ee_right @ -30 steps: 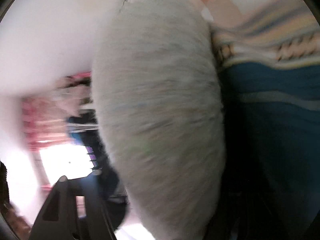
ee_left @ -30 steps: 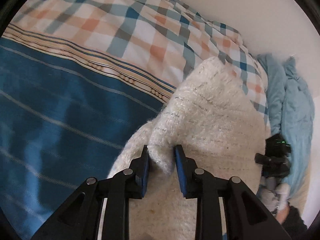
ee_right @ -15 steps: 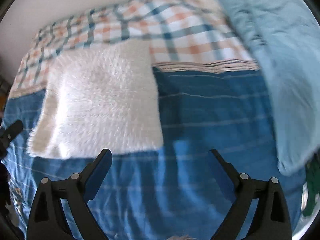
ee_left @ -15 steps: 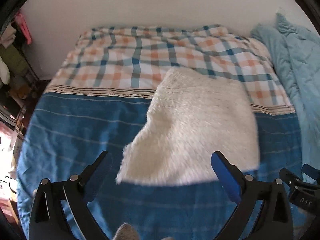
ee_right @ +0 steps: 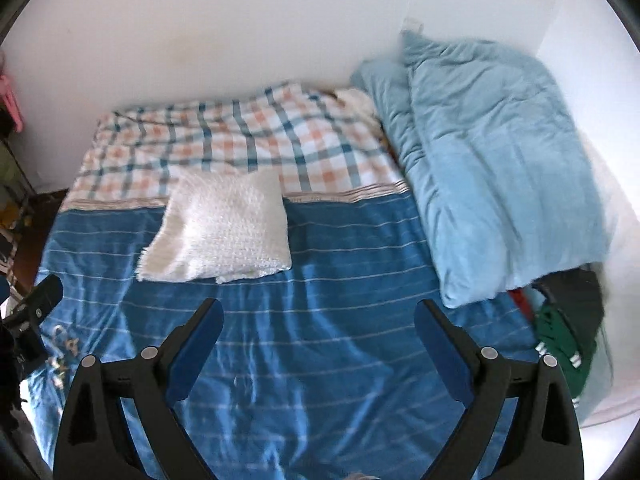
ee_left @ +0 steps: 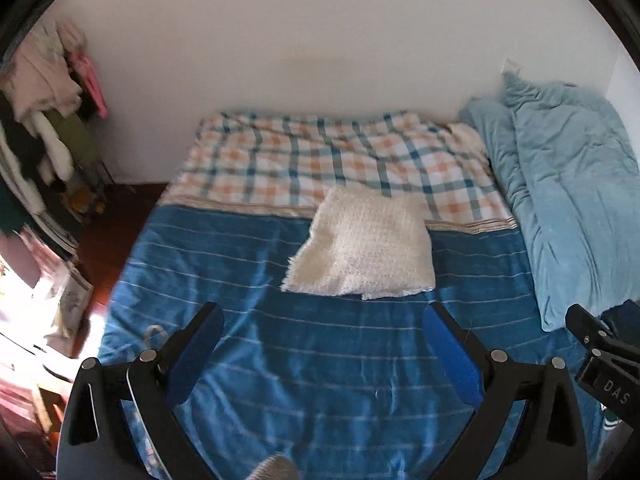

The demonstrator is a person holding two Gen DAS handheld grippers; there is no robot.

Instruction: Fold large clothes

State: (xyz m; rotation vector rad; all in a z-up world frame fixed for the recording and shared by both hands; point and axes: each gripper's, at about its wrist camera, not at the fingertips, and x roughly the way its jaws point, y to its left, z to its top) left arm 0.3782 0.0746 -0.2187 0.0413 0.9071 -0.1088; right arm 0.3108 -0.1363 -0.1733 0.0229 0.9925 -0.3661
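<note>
A fluffy white garment lies folded into a rough rectangle on the bed, across the seam between the blue striped cover and the checked sheet; it also shows in the right wrist view. My left gripper is open and empty, held well back above the blue cover, short of the garment. My right gripper is open and empty too, back from the garment and to its right. The other gripper's body shows at the right edge of the left wrist view.
A light blue duvet is bunched along the bed's right side by the wall. Dark and green clothes lie at its near end. A rack of hanging clothes stands left of the bed. The blue striped cover spreads below both grippers.
Both grippers were shut on the white garment a second ago. They let go, opened wide and pulled back; the garment now lies flat and folded on the bed.
</note>
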